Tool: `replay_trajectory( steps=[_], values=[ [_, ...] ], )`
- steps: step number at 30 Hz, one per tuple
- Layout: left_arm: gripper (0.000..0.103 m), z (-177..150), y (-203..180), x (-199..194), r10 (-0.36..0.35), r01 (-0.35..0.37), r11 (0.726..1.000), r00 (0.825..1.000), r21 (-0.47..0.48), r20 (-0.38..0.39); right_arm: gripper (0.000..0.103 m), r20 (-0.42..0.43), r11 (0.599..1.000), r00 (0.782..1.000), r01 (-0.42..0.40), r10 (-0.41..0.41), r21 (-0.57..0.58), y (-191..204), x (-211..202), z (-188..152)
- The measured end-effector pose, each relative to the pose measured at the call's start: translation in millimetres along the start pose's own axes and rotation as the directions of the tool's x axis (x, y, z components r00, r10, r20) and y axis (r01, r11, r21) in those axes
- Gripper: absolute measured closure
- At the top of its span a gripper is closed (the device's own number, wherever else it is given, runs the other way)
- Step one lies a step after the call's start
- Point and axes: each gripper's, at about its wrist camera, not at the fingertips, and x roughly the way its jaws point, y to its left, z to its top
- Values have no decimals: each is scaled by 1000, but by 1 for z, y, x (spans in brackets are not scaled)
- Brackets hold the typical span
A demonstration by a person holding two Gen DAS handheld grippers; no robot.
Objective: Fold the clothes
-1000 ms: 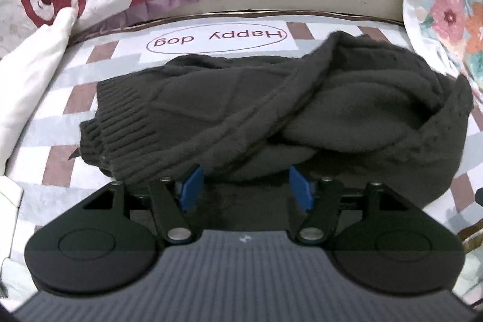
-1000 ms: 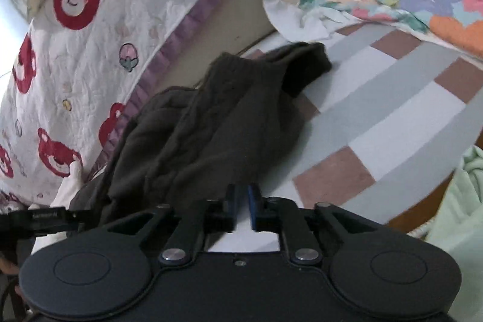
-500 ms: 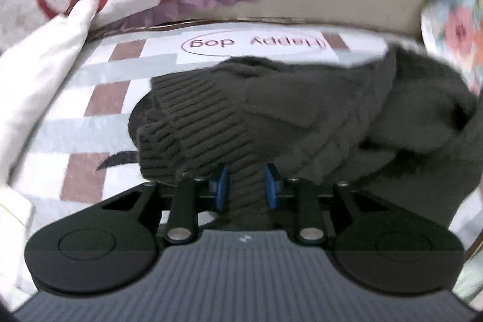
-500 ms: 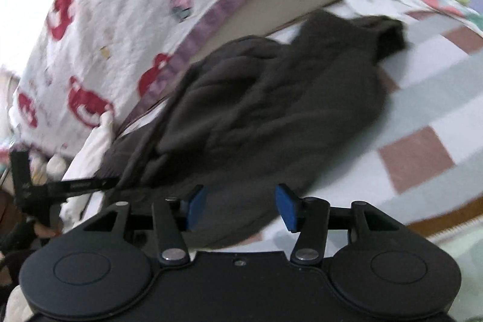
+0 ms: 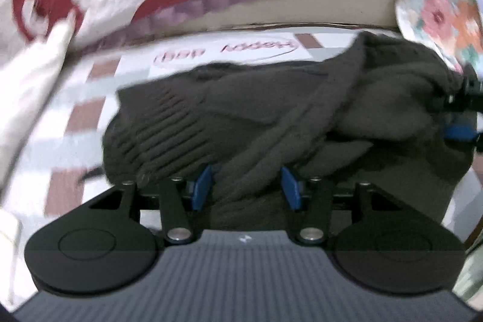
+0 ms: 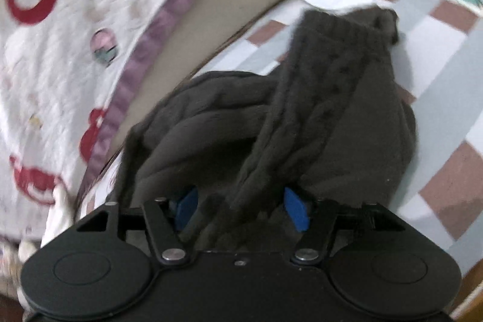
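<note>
Dark brown cable-knit sweater (image 5: 271, 116) bunched on checked mat (image 5: 81, 116), soft, thick, floppy; best pinched at ribbed hem at 9 o'clock. Long axis 9 to 3 in left view. Left gripper (image 5: 246, 186) and right gripper (image 6: 241, 207) just opening, knit between unpressed pads.

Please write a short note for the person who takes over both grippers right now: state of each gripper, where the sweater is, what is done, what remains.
Left gripper: jaws open, just reopened, over the near edge of the dark knit sweater; fabric lies between the pads, not pinched.
Right gripper: jaws open, just widened, a cable-knit part of the sweater between them, not clamped.
Sweater: bunched in a heap on the checked mat, beside the bear-print quilt.
Done: no neat fold visible.
Left: grasp, spread flat, fold.
</note>
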Motion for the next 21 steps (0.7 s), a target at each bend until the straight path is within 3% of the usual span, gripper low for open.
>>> replay_trajectory(
  steps=[2, 3, 4, 5, 8, 11, 16, 18, 21],
  values=[
    [53, -2, 19, 4, -24, 21, 994, 999, -105, -24, 35, 12, 998, 1000, -4, 5, -65, -4, -2, -4],
    [53, -3, 27, 5, -30, 25, 988, 999, -150, -28, 44, 19, 995, 1000, -6, 8, -97, -6, -3, -6],
    [53, -4, 31, 5, -37, 33, 984, 999, -174, -22, 72, 25, 992, 1000, -8, 11, -129, -8, -4, -8],
    [53, -5, 33, 5, -40, 35, 982, 999, -185, -22, 90, 31, 987, 999, -10, 15, -161, -10, -5, -11],
    [53, -5, 30, 6, -31, 28, 986, 999, -167, -16, 94, 65, 970, 997, -27, 44, -241, -10, -33, -12],
    [53, -4, 26, 3, -27, 28, 991, 1000, -132, 4, 94, 131, 926, 990, 4, 49, -379, 5, -71, -8],
    [53, -3, 31, -10, -9, 18, 990, 998, -142, 66, 95, 278, 897, 953, 15, 121, -441, 21, -156, 18],
    [53, -3, 35, -11, -8, 20, 987, 997, -161, 71, 95, 343, 885, 932, 61, 115, -461, 21, -192, 25],
    [53, -3, 36, -6, -26, 33, 986, 999, -166, 46, 95, 438, 846, 899, 234, -1, -478, 3, -231, 38]
  ],
)
